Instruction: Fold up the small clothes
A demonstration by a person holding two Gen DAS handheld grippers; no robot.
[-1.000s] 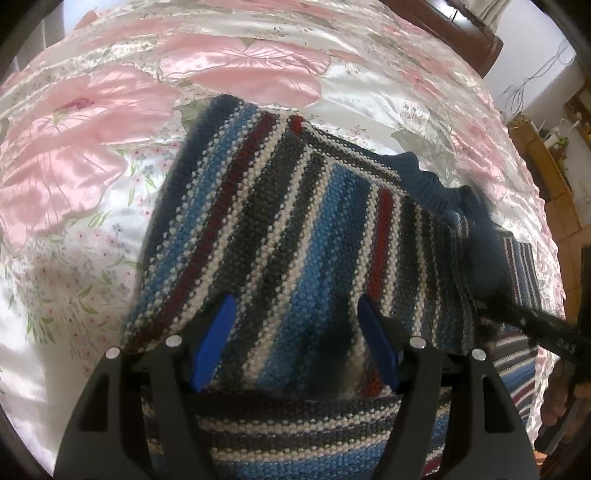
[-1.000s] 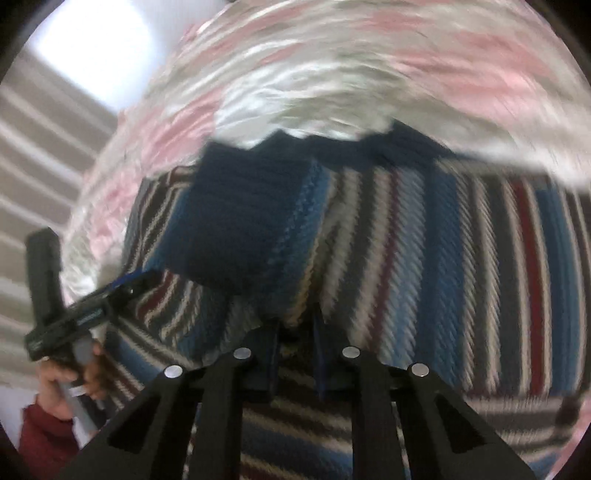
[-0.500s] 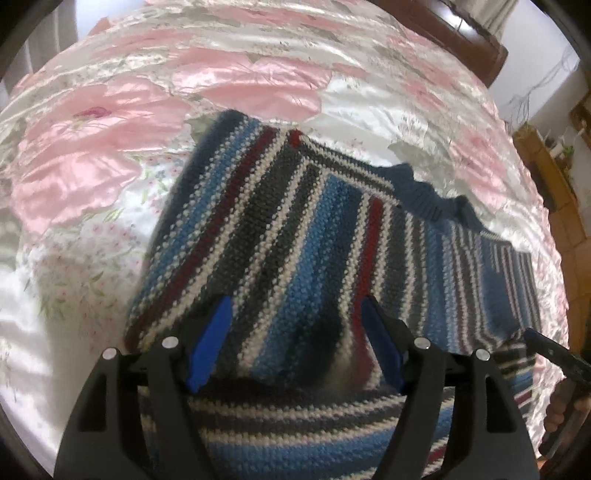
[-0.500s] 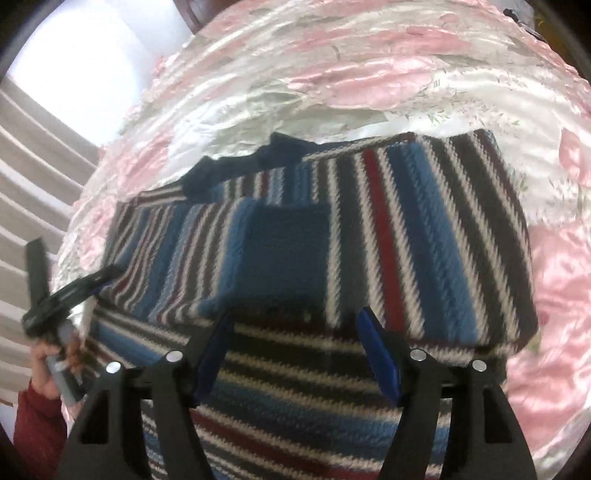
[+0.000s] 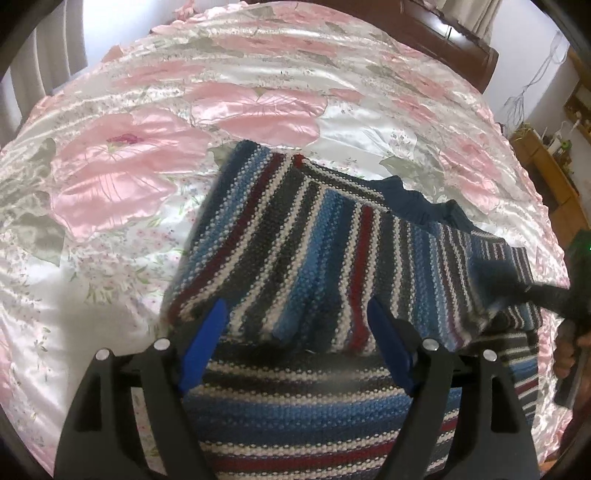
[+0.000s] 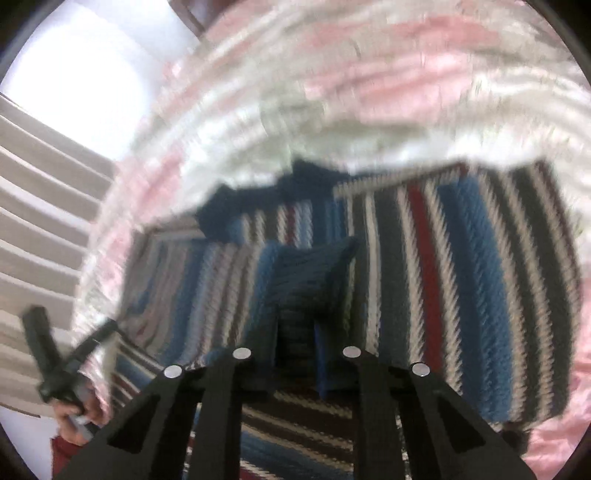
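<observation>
A striped knit sweater (image 5: 314, 240) in blue, grey, white and dark red lies on the bed, its lower body folded up over the part nearest me. My left gripper (image 5: 297, 328) hovers open over the folded edge, with nothing between its blue pads (image 5: 207, 332). In the blurred right wrist view, my right gripper (image 6: 297, 332) is shut on the navy cuff (image 6: 306, 273) of the sleeve lying across the sweater (image 6: 461, 277). The right gripper (image 5: 543, 293) also shows at the right edge of the left wrist view, on that cuff.
The pink floral satin bedspread (image 5: 147, 166) surrounds the sweater on all sides. A dark wooden headboard (image 5: 443, 33) is at the far end, and wooden furniture (image 5: 554, 177) stands to the right. A hand (image 6: 77, 410) holds the left gripper near striped curtains (image 6: 37, 221).
Half a second ago the right gripper stood open over the sleeve; now it is shut on the cuff. The left gripper has drawn back a little and stays open.
</observation>
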